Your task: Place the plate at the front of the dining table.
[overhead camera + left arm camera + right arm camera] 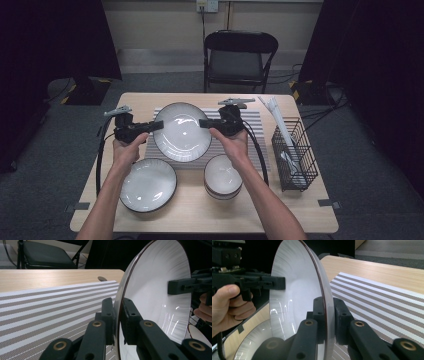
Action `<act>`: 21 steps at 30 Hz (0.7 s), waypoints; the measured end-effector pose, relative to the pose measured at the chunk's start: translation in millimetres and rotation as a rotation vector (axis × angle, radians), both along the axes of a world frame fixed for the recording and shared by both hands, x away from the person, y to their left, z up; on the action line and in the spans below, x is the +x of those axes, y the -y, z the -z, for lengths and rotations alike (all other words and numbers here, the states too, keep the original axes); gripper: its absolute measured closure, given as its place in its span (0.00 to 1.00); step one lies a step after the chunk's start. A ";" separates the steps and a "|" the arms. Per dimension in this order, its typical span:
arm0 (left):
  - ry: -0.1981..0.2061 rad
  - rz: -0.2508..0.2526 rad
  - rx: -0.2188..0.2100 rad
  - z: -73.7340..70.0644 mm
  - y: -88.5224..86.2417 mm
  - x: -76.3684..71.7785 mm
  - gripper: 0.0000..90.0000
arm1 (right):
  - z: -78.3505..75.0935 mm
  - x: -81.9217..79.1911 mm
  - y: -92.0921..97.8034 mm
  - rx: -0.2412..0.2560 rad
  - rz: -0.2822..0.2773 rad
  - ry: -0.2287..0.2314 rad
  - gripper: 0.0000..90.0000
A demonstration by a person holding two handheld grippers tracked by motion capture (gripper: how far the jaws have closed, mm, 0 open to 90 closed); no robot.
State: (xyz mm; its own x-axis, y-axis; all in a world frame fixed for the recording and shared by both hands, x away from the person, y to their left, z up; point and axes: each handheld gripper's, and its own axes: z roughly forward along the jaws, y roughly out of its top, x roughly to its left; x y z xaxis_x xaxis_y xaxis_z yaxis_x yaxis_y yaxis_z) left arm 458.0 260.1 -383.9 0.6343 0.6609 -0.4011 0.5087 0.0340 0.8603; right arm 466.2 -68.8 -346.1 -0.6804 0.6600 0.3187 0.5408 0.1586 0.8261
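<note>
White and glossy, the large plate (181,131) sits between my two grippers above the striped placemat (252,131), which lies on the wooden table (200,210). My left gripper (156,125) clamps the plate's left rim, and my right gripper (206,123) clamps the right rim. In the left gripper view the jaws pinch the dark-edged rim (118,315) with one finger on each face, and the right gripper view shows the same pinch (327,315) from the other side.

The plate hides much of the placemat under it, so I cannot tell from above whether it rests on the mat or is raised off it; both gripper views show it tilted up, with its lower edge cut off by the frame.

I count three dishes: the plate I hold, one smaller plate (148,184) near the table's front left, and one bowl (223,176) at the front right; whether that bowl is a stack is hard to make out. One black wire basket (300,172) stands at the right with pale utensils (280,125) too blurred to count. One folding chair (239,60) stands beyond the table.
</note>
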 end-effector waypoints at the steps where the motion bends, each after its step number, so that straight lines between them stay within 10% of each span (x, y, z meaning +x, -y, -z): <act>1: -0.002 0.001 -0.004 0.9 0.4 0.9 0.91 | -0.5 1.4 0.5 0.000 0.000 -0.006 0.91; 21: -0.058 0.025 -0.008 15.8 13.8 14.3 0.88 | 2.4 20.4 11.8 0.043 0.052 -0.051 0.92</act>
